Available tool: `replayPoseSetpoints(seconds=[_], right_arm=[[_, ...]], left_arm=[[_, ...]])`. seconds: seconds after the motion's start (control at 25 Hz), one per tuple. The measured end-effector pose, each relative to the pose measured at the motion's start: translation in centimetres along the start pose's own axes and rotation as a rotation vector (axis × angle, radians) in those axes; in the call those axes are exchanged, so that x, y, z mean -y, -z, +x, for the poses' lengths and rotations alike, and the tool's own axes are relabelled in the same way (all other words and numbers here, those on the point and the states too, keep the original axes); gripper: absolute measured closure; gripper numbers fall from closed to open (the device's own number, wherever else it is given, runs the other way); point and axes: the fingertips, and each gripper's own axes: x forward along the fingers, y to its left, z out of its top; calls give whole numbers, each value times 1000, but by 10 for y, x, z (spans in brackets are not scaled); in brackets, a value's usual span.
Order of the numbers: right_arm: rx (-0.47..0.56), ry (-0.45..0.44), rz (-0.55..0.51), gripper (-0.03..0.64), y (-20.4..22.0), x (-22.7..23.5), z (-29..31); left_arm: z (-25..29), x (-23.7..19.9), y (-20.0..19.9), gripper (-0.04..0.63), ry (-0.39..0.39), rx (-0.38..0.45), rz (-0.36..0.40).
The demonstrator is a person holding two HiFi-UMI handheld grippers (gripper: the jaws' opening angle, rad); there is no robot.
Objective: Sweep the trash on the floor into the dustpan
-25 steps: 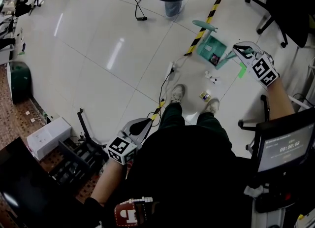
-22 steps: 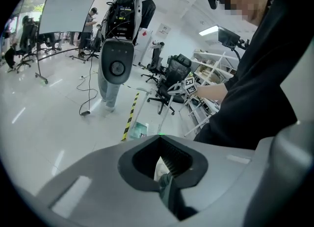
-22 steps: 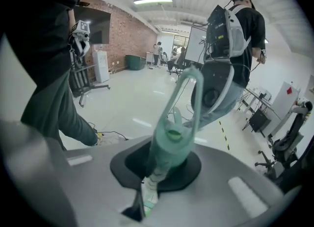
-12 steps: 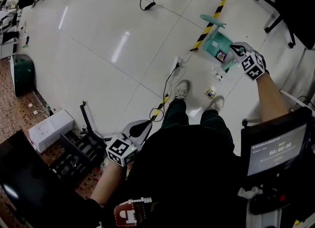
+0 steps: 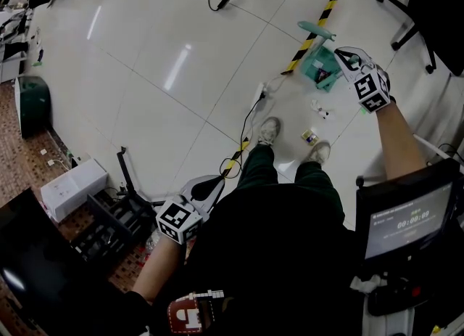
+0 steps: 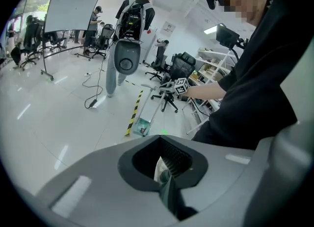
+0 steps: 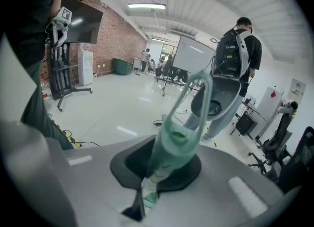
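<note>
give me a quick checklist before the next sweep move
1. Right gripper grips the green handle: ok, jaws shut on it.
2. Left gripper carries a tool: not ok, jaws together, nothing seen in them.
3. Dustpan on the floor near the trash: ok.
4. Trash inside the dustpan: not ok, small pieces lie on the tiles outside it.
5. Shoes clear of trash: not ok, the nearest piece lies between them.
6. Dustpan mouth faces the trash: cannot tell.
</note>
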Motion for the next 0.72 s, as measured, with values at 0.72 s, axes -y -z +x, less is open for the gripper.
replayPoseSetpoints(seconds=[0.72], right_arm=[[-43,284,355,617,-12,-63,-258]], left_arm=[[26,26,-99,594,359,73,294]])
